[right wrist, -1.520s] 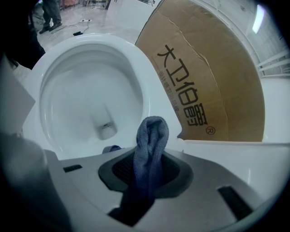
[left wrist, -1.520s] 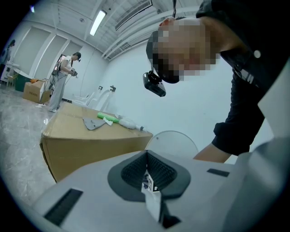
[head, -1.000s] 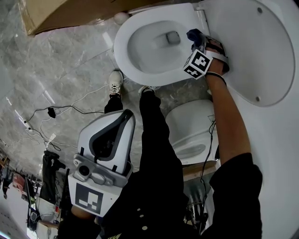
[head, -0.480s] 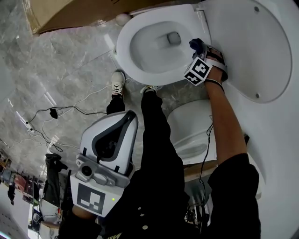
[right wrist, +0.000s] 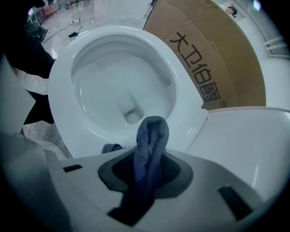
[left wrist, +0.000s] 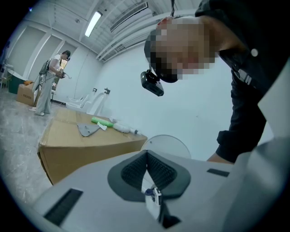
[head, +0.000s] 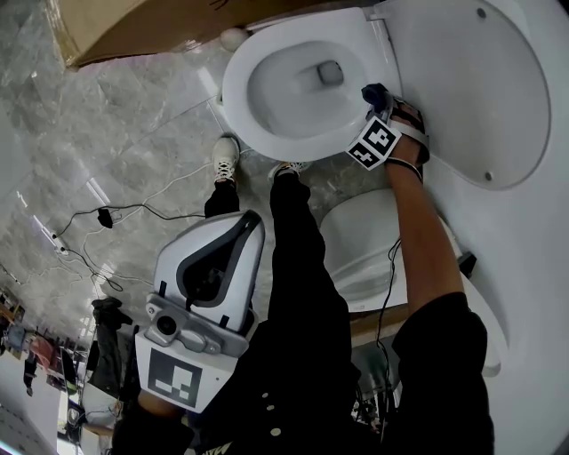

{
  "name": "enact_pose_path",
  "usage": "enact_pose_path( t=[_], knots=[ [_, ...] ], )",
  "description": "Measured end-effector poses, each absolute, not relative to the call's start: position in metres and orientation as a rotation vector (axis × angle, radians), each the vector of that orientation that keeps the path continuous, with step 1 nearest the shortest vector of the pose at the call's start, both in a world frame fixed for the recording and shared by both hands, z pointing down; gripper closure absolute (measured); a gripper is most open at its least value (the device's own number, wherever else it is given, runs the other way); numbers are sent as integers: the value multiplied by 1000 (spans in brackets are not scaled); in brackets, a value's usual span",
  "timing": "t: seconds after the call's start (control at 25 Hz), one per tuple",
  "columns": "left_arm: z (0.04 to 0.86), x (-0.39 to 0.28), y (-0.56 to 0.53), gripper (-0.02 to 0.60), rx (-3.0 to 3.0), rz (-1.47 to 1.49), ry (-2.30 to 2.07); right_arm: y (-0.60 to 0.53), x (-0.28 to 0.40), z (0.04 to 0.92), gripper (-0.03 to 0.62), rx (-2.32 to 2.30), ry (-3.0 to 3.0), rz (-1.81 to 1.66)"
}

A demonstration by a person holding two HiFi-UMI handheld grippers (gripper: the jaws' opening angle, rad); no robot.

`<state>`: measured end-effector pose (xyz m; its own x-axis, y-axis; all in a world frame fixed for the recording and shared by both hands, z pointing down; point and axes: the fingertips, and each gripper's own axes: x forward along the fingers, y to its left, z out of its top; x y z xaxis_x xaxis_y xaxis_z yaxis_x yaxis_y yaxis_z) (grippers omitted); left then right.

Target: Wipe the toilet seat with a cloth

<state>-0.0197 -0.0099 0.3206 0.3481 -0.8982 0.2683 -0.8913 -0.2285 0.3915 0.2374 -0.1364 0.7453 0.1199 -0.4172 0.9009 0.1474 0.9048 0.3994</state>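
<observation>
The white toilet seat rings the open bowl at the top of the head view, with the raised lid to its right. My right gripper is shut on a blue-grey cloth and presses it on the seat's right side, close to the hinge. In the right gripper view the folded cloth sticks out between the pads of the right gripper, above the seat's rim. My left gripper hangs low by the person's leg, shut on nothing. In its own view the left gripper points away from the toilet.
A cardboard box stands behind the toilet, and it shows as the cardboard box with print. Another white ceramic bowl sits on the floor near the person's feet. Cables trail over the marble floor. A person stands far off.
My right gripper has slid the cloth a short way along the seat's right side, toward the person. The left gripper has stayed where it was.
</observation>
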Motion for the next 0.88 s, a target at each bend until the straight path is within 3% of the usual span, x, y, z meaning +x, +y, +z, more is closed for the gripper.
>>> enact_pose_path(
  t=[0.88],
  knots=[
    [314,-14,-16,571,2163,-18,-1528,-80,259,745,502,330,-1472,-244]
  ],
)
